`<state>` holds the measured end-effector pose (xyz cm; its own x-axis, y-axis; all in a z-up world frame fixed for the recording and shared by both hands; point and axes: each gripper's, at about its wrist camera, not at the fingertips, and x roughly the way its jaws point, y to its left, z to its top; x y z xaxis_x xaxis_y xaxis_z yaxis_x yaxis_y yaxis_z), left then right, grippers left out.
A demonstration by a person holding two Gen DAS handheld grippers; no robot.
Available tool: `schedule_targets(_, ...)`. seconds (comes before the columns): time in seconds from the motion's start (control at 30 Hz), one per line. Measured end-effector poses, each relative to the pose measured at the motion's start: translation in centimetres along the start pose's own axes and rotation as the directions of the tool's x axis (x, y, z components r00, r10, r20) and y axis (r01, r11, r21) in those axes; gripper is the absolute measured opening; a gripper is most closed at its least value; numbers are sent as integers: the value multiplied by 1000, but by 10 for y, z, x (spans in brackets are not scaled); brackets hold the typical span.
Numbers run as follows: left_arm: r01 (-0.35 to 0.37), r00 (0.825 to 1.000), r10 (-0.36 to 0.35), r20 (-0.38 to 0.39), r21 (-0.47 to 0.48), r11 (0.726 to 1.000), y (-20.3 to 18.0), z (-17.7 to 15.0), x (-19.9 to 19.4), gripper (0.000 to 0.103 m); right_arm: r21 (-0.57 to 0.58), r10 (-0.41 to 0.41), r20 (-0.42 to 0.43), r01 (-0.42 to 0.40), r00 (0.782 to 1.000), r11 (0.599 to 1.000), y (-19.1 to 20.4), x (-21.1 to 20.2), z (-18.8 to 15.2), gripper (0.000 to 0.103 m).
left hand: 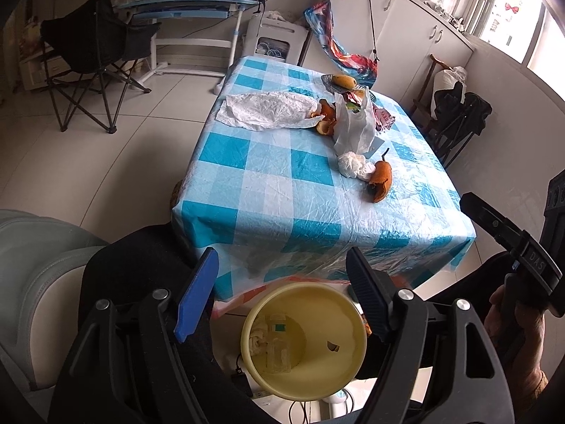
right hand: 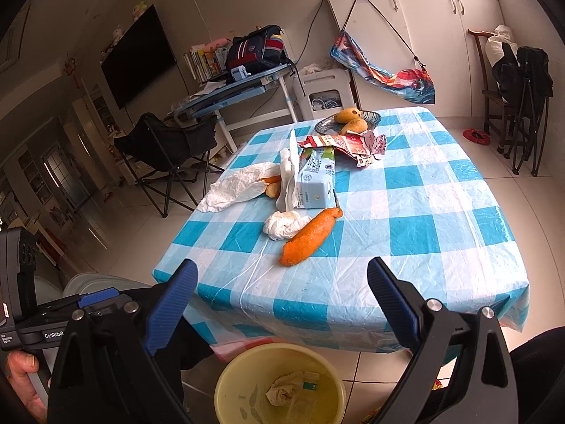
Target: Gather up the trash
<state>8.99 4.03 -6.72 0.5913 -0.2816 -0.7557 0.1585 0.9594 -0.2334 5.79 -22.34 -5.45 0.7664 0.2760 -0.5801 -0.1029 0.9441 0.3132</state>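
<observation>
A yellow bin (left hand: 307,339) (right hand: 279,385) stands on the floor at the near table edge with a crumpled tissue and a small carton in it. My left gripper (left hand: 282,296) is open and empty above the bin. My right gripper (right hand: 282,300) is open and empty, above the bin and before the table edge. On the blue checked tablecloth (right hand: 406,219) lie an orange peel (right hand: 309,236) (left hand: 381,180), a crumpled tissue (right hand: 282,224) (left hand: 353,166), a milk carton (right hand: 314,180), white plastic bags (right hand: 233,187) (left hand: 268,109), more peel (left hand: 326,116) and a torn red wrapper (right hand: 353,146).
A dark plate with mangoes (right hand: 348,120) sits at the table's far edge. A folding chair (right hand: 169,148) and a desk (right hand: 233,95) stand left of the table. Chairs (right hand: 519,81) and white cabinets (right hand: 423,35) stand at the right. A grey seat (left hand: 42,282) is near left.
</observation>
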Motion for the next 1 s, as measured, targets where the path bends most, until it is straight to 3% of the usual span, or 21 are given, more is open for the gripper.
schedule_targets(0.13,-32,999,31,43,24,999,-5,0,-8,78,-1,-5,5,5,1000,1000,0,-3,-1,93)
schedule_targets(0.43,-51,996,48,71,34,998,-6,-2,-17,79,-15,-18,-1,18,1000,1000,2,-2,-3,93)
schedule_targets(1.0,-56,996,57,69,-12,998,6,-4,-12,81,11,-30,-16,30,999,999,-2,3,-2,93)
